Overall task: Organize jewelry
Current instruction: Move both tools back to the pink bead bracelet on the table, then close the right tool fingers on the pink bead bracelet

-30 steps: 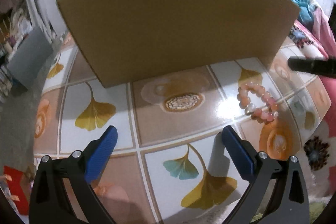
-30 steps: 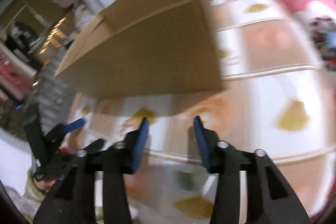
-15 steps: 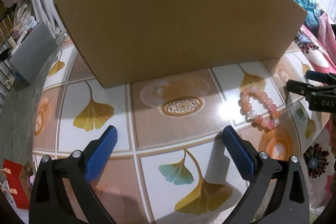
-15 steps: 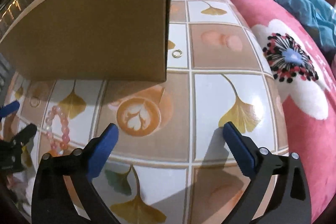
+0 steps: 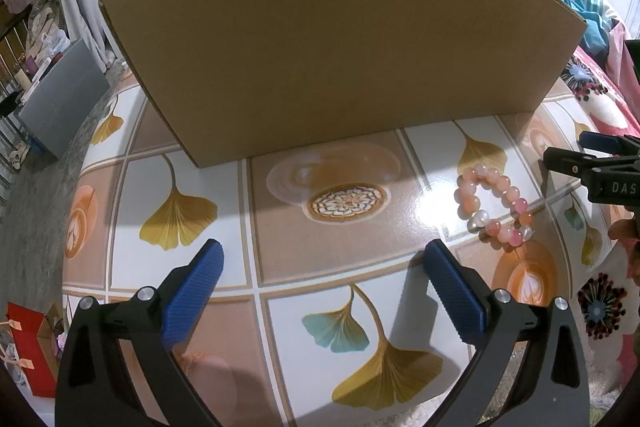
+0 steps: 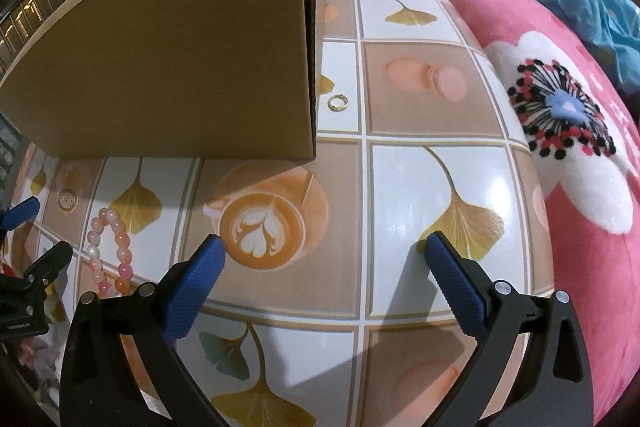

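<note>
Both grippers, left (image 5: 322, 279) and right (image 6: 322, 273), gape empty; bracelet (image 5: 493, 201) near box (image 5: 320, 47) looks light, floppy, slippery: pinch across one beaded side.

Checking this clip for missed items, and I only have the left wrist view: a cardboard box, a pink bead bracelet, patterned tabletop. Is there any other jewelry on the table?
Observer: Yes. A small gold ring lies on the table just past the cardboard box's right corner, hidden from your view by the box.
Operator: Is the right gripper holding anything?
Observer: No. The right gripper is wide open, nothing between its jaws, above a latte-art print.
Operator: And the bracelet relative to it?
Observer: The bead bracelet lies off to its left, outside its fingers, untouched.
</note>
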A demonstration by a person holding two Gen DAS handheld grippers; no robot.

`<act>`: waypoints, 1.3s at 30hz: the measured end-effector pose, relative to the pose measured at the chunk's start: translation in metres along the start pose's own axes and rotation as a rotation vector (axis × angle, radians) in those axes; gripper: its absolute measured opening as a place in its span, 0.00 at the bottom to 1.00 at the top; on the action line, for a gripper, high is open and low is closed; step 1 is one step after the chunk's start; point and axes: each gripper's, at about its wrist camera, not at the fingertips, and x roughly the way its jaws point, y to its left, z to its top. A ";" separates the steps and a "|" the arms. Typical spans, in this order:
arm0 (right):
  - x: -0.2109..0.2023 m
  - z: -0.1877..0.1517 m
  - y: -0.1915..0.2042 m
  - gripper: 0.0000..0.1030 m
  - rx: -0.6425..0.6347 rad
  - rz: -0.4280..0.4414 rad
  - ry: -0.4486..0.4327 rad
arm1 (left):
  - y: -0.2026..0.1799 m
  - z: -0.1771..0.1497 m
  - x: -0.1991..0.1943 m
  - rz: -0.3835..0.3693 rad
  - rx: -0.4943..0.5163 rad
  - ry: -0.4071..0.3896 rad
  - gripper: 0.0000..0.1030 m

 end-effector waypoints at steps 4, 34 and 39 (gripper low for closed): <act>-0.001 -0.001 0.000 0.93 0.002 -0.001 -0.002 | 0.000 0.000 0.000 0.000 -0.001 0.001 0.96; -0.027 -0.012 0.011 0.92 -0.034 0.068 -0.090 | 0.005 0.007 -0.004 -0.059 -0.006 -0.009 0.93; -0.043 -0.016 0.031 0.78 -0.091 0.165 -0.143 | -0.001 0.016 -0.020 -0.232 -0.001 -0.076 0.69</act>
